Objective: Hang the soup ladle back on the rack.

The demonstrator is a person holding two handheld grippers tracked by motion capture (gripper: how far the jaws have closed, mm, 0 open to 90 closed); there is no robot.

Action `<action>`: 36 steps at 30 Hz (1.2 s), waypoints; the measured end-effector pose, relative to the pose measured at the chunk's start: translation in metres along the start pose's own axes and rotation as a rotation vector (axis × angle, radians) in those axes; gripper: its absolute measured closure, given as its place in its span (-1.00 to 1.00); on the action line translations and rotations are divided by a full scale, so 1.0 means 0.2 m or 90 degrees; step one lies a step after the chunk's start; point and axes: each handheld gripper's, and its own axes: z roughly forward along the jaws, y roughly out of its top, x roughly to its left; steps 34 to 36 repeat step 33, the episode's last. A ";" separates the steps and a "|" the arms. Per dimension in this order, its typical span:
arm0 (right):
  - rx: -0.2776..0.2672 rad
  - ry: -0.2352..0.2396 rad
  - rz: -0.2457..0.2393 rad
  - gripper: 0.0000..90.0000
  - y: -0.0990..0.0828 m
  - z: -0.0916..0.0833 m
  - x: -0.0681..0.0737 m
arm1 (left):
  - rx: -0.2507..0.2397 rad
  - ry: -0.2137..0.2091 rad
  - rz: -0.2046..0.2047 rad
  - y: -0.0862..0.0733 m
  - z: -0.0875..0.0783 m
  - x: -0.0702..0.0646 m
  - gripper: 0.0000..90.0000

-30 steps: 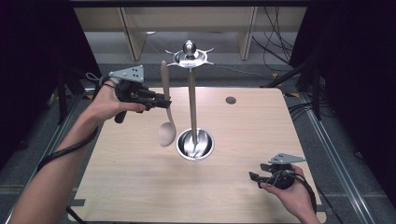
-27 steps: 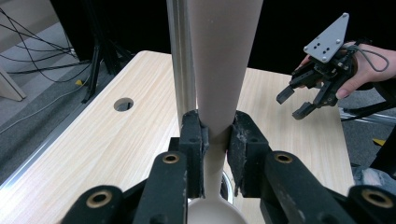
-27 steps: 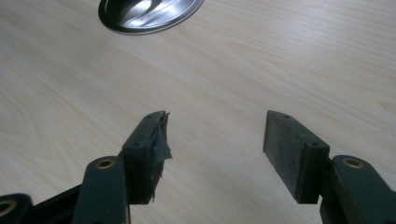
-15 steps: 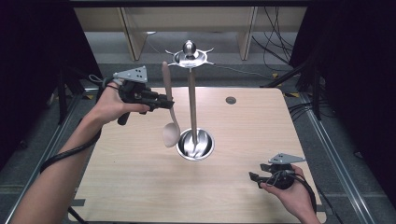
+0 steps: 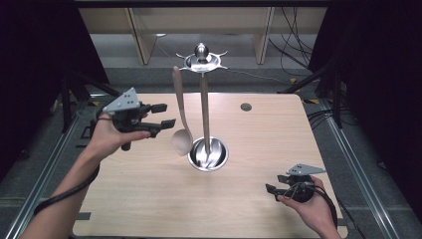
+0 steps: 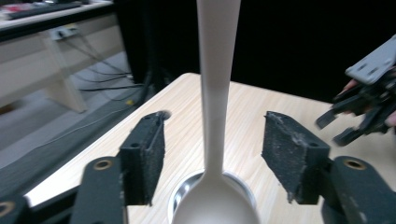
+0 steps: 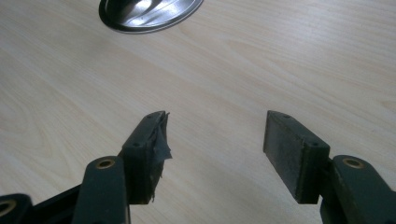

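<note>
Left gripper view: spoon [image 6: 215,93] hangs between spread left claw [image 6: 214,161], untouched.

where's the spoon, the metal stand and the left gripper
spoon [image 5: 182,141], high view, on its bowl
metal stand [image 5: 204,112], high view, on its upright pole
left gripper [image 5: 163,115], high view, midway between its open fingertips

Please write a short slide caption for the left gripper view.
Open left gripper facing a spoon hanging above the stand's round metal base.
</note>
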 end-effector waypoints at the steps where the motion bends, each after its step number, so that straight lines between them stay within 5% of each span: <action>1: 0.003 0.001 0.006 -0.10 0.00 0.00 0.00 | -0.001 0.013 -0.007 -0.04 -0.02 -0.01 -0.25; 8: 0.004 -0.001 0.011 -0.10 0.00 0.00 0.01 | 0.010 0.079 -0.041 -0.34 -0.15 -0.10 -0.38; 9: 0.011 0.005 0.030 -0.10 0.00 0.00 0.02 | 0.014 0.088 -0.053 -0.39 -0.16 -0.11 -0.38; 10: 0.006 0.003 0.011 -0.10 0.00 0.00 0.01 | 0.021 0.096 -0.058 -0.43 -0.17 -0.13 -0.38; 13: 0.009 0.004 0.027 -0.10 0.00 0.00 0.02 | 0.023 0.116 -0.078 -0.56 -0.19 -0.16 -0.37; 17: 0.006 0.003 0.011 -0.10 0.00 0.00 0.01 | 0.038 0.136 -0.099 -0.67 -0.19 -0.19 -0.36; 21: 0.003 0.004 0.007 -0.10 0.00 0.00 0.00 | 0.044 0.148 -0.129 -0.75 -0.19 -0.21 -0.35; 26: 0.004 0.011 0.006 -0.10 0.00 0.01 0.00 | 0.085 0.165 -0.124 -0.82 -0.18 -0.18 -0.34; 32: 0.002 0.008 0.005 -0.10 0.00 0.01 0.00 | 0.089 0.185 -0.150 -0.85 -0.19 -0.15 -0.32; 36: 0.002 0.010 0.004 -0.10 0.00 0.01 0.00 | 0.091 0.183 -0.143 -0.85 -0.20 -0.14 -0.31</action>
